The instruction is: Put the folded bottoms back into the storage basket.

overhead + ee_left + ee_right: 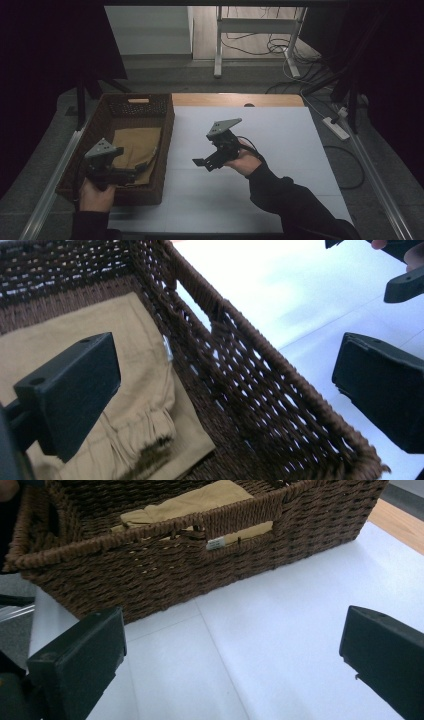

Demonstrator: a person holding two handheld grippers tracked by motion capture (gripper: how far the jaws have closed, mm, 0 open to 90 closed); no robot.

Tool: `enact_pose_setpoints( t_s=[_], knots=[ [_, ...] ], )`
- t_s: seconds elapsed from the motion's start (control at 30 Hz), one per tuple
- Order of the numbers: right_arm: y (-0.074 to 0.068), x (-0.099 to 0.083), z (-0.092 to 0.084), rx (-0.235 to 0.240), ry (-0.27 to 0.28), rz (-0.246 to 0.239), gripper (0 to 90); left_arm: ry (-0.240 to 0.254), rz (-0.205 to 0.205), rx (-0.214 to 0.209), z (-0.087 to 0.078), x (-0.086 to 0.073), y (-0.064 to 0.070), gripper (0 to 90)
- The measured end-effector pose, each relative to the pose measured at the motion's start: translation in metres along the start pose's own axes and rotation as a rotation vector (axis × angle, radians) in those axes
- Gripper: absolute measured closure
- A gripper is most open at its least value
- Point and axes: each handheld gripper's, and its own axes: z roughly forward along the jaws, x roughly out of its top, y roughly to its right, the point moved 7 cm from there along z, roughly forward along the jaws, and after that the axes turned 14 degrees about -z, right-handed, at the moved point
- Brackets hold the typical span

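Note:
A dark brown woven basket [165, 127] stands on the left of the white table top [270, 140]. A folded tan cloth [137, 147] lies flat on its bottom. My left gripper [131, 173] hovers over the basket's near end, open and holding nothing. In the left gripper view its jaws stand wide apart, one over the cloth [145, 370], the other beyond the basket's wall [260, 390]. My right gripper [202, 163] is open and held above the table right of the basket, pointing at the basket's side [210, 575]. The cloth [200, 502] shows over the rim.
A small white label [216, 543] hangs by the basket's handle slot. A strip of wooden table [235, 99] shows behind the white top. On the floor beyond are a desk frame [257, 30], cables and a power strip [336, 128]. Metal rails run along both table sides.

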Motion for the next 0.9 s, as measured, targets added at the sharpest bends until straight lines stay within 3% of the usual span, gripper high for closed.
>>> enact_pose_setpoints(
  t_s=[0.13, 0.6, 0.9],
  knots=[
    [-0.003, -0.001, -0.004, 0.002, 0.000, 0.002, 0.0, 0.001, -0.014, 0.000, -0.003, -0.009, 0.001, 0.0],
    [-0.006, -0.012, -0.012, 0.005, -0.019, 0.005, 0.0, 0.014, 0.005, 0.021, -0.012, -0.029, 0.007, 0.0],
    [-0.010, -0.018, -0.019, -0.006, -0.025, 0.001, 0.0, 0.005, -0.004, -0.013, -0.017, -0.040, 0.003, 0.0]
  ],
)
